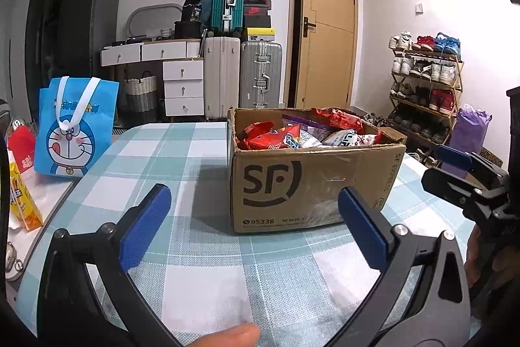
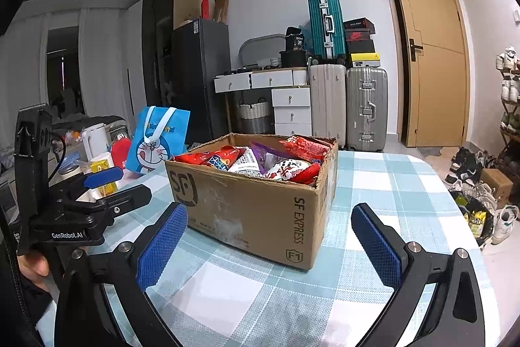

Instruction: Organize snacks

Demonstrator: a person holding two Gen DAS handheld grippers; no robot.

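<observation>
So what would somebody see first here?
The big cardboard box in the middle of the checked table, stuffed with red snack packets. Next, the bright blue cartoon-cat bag standing at the table's left edge.

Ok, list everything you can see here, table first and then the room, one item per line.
cardboard box: one, brown, on the checked tablecloth, open top
snack packets: several, mostly red, one purple, some white, inside the box
tablecloth: one, teal and white check, covers the table
tote bag: one, blue with cartoon cat, at the table's left edge
yellow carton: one, left of the table
kettle: one, white, behind the bag
suitcases: three, teal, white, silver, by the far wall
drawer unit: one, white, left of the suitcases
door: one, tan, shut
shoe rack: one, wooden, full, right wall
left claw: open, empty, short of the box
right claw: open, empty, short of the box
</observation>
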